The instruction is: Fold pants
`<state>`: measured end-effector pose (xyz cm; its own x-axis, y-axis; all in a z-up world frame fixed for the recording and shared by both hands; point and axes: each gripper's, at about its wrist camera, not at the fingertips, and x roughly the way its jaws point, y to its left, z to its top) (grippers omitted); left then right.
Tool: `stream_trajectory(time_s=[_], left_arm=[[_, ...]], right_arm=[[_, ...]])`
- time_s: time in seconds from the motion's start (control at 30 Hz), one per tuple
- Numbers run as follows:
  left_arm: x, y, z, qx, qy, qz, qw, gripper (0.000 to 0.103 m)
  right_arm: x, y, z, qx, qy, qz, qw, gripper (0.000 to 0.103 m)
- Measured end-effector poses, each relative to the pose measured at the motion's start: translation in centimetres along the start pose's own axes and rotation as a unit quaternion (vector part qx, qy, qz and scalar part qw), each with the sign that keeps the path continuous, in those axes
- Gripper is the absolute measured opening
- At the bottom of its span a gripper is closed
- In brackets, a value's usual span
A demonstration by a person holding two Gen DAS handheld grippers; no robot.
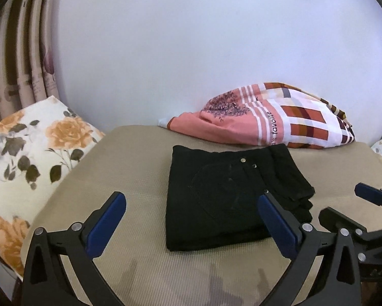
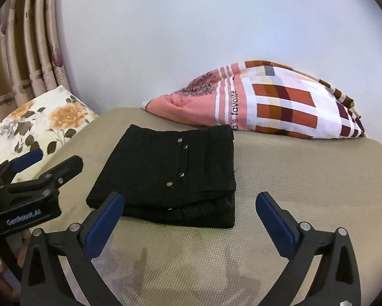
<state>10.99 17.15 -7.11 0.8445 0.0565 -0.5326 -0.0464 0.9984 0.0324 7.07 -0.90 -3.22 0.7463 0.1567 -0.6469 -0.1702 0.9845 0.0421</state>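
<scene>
Black pants [image 1: 226,196] lie folded into a compact stack on the beige mat [image 1: 129,173]; small metal rivets show on top. They also show in the right wrist view [image 2: 170,176]. My left gripper [image 1: 192,201] is open and empty, hovering just in front of the stack, its right finger overlapping the stack's right side in view. My right gripper [image 2: 191,201] is open and empty, in front of the stack's near right corner. The right gripper also shows at the right edge of the left wrist view [image 1: 349,201], and the left gripper at the left edge of the right wrist view [image 2: 55,160].
A pink and checked folded cloth [image 1: 272,117] lies behind the pants against the white wall. A floral pillow [image 1: 30,150] sits at the left beside curtains [image 1: 20,58]. The mat's right edge [image 2: 379,148] drops off near more bedding.
</scene>
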Motion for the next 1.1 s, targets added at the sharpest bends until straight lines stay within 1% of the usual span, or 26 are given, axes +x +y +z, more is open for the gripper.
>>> stream_trajectory(time_s=[0.13,0.23,0.3,0.4,0.5,0.6,0.63,0.7,0.77,0.83,0.9,0.97,1.0,1.1], left_arm=[[-1.7,-0.3,0.0,0.002,-0.011,0.007,0.9999,0.103],[-2.9,-0.2,0.2,-0.004,-0.02,0.007,0.9998,0.103],[-3.5,0.0,0.4,-0.01,-0.024,0.016,0.9995,0.103],[-4.5,0.3,0.5,-0.02,-0.033,0.018,0.9991,0.103],[-5.4,0.4,0.8,-0.022,-0.043,0.031,0.9983,0.103],[-6.3,0.2,1.2,-0.013,-0.056,0.045,0.9973,0.103],[-6.7,-0.2,1.4,-0.003,-0.061,0.058,0.9965,0.103],[-7.3,-0.7,1.6,0.011,-0.072,0.071,0.9948,0.103],[-7.8,-1.0,1.7,0.018,-0.085,0.088,0.9924,0.103],[-8.0,-1.3,1.8,0.022,-0.078,0.096,0.9921,0.103],[-8.1,-1.3,1.9,0.018,-0.068,0.085,0.9939,0.103],[-7.9,-1.3,1.9,0.013,-0.051,0.062,0.9967,0.103],[-7.9,-1.4,1.9,0.015,-0.047,0.062,0.9968,0.103],[-8.0,-1.8,1.6,0.022,-0.048,0.082,0.9952,0.103]], right_arm=[[-1.0,0.1,-0.1,0.002,0.002,-0.007,1.0,0.102],[-1.6,0.4,-0.1,-0.004,0.002,-0.014,1.0,0.102],[-2.0,0.5,-0.1,-0.007,0.002,-0.015,1.0,0.102],[-2.5,0.5,0.0,-0.006,-0.001,-0.016,1.0,0.102],[-3.1,0.4,0.2,-0.003,-0.004,-0.02,1.0,0.102],[-3.6,0.2,0.1,0.0,-0.006,-0.013,1.0,0.102],[-3.8,0.1,0.1,0.001,-0.008,-0.012,1.0,0.102],[-4.2,0.0,0.0,0.002,-0.01,-0.01,1.0,0.102],[-4.5,0.0,0.0,0.002,-0.012,-0.01,1.0,0.102],[-4.8,-0.1,0.0,0.002,-0.013,-0.009,1.0,0.102],[-5.1,-0.1,-0.1,0.001,-0.015,-0.01,1.0,0.102],[-5.3,-0.1,-0.1,0.0,-0.016,-0.011,1.0,0.102],[-5.3,-0.1,-0.1,-0.001,-0.017,-0.01,1.0,0.102],[-5.5,0.2,-0.2,-0.008,-0.019,-0.016,1.0,0.102]])
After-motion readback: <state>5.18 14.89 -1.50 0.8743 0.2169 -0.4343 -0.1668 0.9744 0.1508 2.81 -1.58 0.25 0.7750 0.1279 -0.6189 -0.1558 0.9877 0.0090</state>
